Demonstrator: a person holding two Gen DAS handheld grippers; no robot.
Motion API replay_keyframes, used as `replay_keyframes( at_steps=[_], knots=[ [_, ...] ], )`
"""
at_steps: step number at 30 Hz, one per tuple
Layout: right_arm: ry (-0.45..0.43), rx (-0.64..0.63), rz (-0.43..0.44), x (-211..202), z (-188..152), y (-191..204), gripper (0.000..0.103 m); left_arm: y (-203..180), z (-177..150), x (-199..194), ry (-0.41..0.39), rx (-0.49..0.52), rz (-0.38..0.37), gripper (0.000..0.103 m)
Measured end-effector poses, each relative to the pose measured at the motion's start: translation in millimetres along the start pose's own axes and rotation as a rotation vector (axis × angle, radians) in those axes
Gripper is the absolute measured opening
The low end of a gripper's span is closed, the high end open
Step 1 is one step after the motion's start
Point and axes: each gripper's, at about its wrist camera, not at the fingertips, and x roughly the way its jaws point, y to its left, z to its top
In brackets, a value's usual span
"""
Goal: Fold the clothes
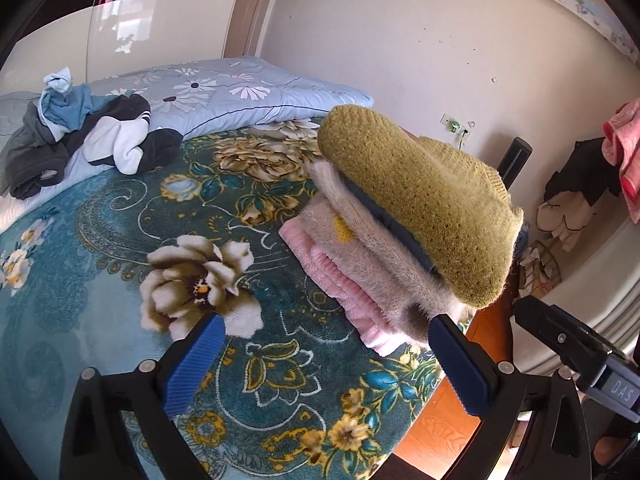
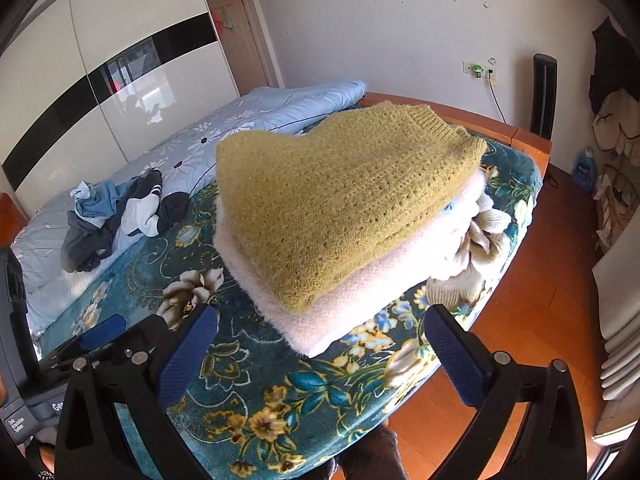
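A folded olive-yellow knit sweater [image 1: 424, 208] [image 2: 340, 196] tops a stack of folded clothes, with a fuzzy cream garment [image 1: 372, 256] [image 2: 320, 320] and a pink one [image 1: 340, 280] beneath. The stack sits near the bed's corner on a teal floral blanket [image 1: 120, 280] [image 2: 304, 392]. My left gripper [image 1: 324, 360] is open, just short of the stack's near end, nothing between its blue pads. My right gripper [image 2: 320, 356] is open too, close in front of the stack, holding nothing. The left gripper's body [image 2: 100, 344] shows at the lower left of the right wrist view.
A heap of unfolded dark, blue and white clothes [image 1: 80, 140] [image 2: 116, 216] lies at the far left by a light-blue floral quilt [image 1: 224, 88] [image 2: 256, 120]. The bed's wooden frame [image 2: 520, 136] and an orange wood floor [image 2: 540, 320] lie right. Clothes hang by the right wall [image 1: 624, 160].
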Motion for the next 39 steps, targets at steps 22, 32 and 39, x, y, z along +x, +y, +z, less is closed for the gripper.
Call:
replay_keyframes(
  at_steps=[22,32,39],
  knots=[
    [-0.021,-0.038,-0.029,-17,-10,24,0.103,-7,1,-21,-0.049,0.071,0.054,0.103],
    [-0.011,-0.039,-0.027,-16,-12,27,0.103,-8,1,-22,-0.06,0.093,0.072,0.103],
    [-0.008,-0.042,-0.025,-14,-12,29,0.103,-6,1,-21,-0.061,0.087,0.075,0.103]
  ],
)
